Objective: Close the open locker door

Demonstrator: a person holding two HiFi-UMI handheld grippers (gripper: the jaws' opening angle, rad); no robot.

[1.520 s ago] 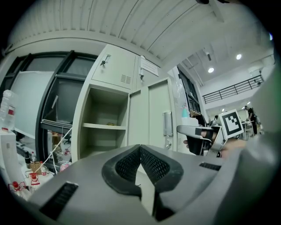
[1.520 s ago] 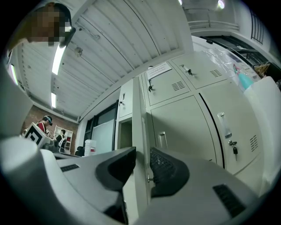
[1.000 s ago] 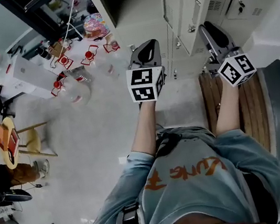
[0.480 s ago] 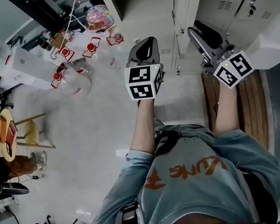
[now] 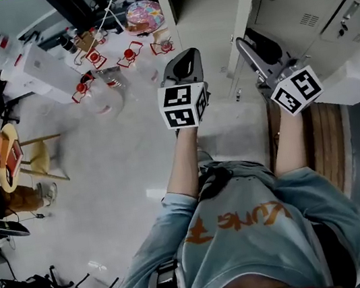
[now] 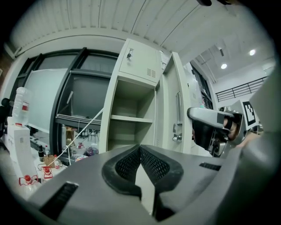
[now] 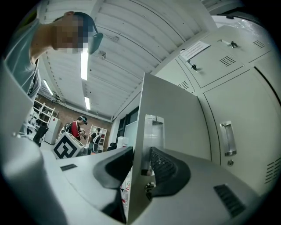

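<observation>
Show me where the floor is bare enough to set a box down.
Free: the pale floor between the yellow stool and the person's left arm. Crowded: the red-capped bottles left of the open locker; a wooden bench fills the right.

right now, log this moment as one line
locker door: open, not yet closed | right tongs: just opened, straddling its edge, not clamping | left tongs: shut, empty

Locker door (image 7: 175, 118): painted sheet metal, smooth, matt pale grey. Left gripper (image 6: 140, 148): matt grey plastic body; fingers (image 6: 156, 165) faced in black cross-hatched rubber. Floor (image 5: 122, 163): smooth, hard, pale.
</observation>
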